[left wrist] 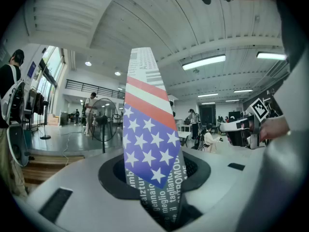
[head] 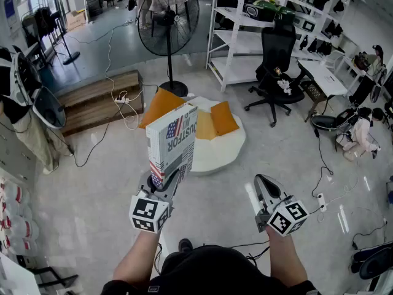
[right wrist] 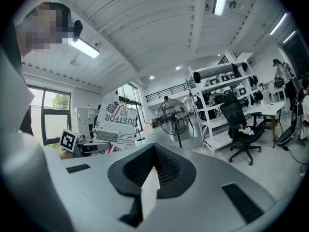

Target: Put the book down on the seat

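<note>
My left gripper (head: 164, 186) is shut on the bottom edge of a book (head: 172, 142) and holds it upright, well above the floor. The cover carries large print and a stars-and-stripes pattern. In the left gripper view the book (left wrist: 148, 139) rises edge-on from between the jaws of the left gripper (left wrist: 161, 204). The seat (head: 222, 147), a low round white pouf with orange cushions (head: 223, 117), stands on the floor just beyond the book. My right gripper (head: 264, 183) hovers to the right, shut and empty; in its own view, the right gripper (right wrist: 153, 153) has its tips meeting, with the book (right wrist: 116, 127) at left.
A tall standing fan (head: 169, 17) and white shelving (head: 245, 23) stand behind the seat. A black office chair (head: 276, 60) is at the back right. A wooden platform (head: 98, 100) lies left, cables trail over the floor, and a person (head: 359, 134) crouches at the far right.
</note>
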Demonstrator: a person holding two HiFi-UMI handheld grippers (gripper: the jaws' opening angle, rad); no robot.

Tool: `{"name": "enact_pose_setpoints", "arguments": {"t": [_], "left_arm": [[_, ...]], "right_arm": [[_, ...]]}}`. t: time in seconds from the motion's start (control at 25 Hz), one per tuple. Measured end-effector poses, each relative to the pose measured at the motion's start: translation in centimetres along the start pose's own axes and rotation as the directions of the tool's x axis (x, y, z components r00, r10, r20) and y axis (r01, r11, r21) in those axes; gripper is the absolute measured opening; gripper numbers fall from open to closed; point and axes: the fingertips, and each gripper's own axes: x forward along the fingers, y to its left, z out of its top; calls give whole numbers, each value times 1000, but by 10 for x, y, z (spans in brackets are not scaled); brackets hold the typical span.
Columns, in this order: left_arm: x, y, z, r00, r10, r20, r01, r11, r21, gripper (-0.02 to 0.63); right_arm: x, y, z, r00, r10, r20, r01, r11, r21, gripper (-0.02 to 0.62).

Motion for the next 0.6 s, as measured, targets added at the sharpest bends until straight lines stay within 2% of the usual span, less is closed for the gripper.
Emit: {"name": "enact_pose_setpoints", "arguments": {"t": [0.36,0.6], "left_arm": [[-7,-9,4,999,-42,5,41,999,22,166],[-17,1,7,998,-68,17,67,997,27,166]], "right_arm": [[-15,9,-17,1000,-27,-14,27,1000,7,12],[-7,26,-18,999,-42,-11,42,999,-10,12]]}}
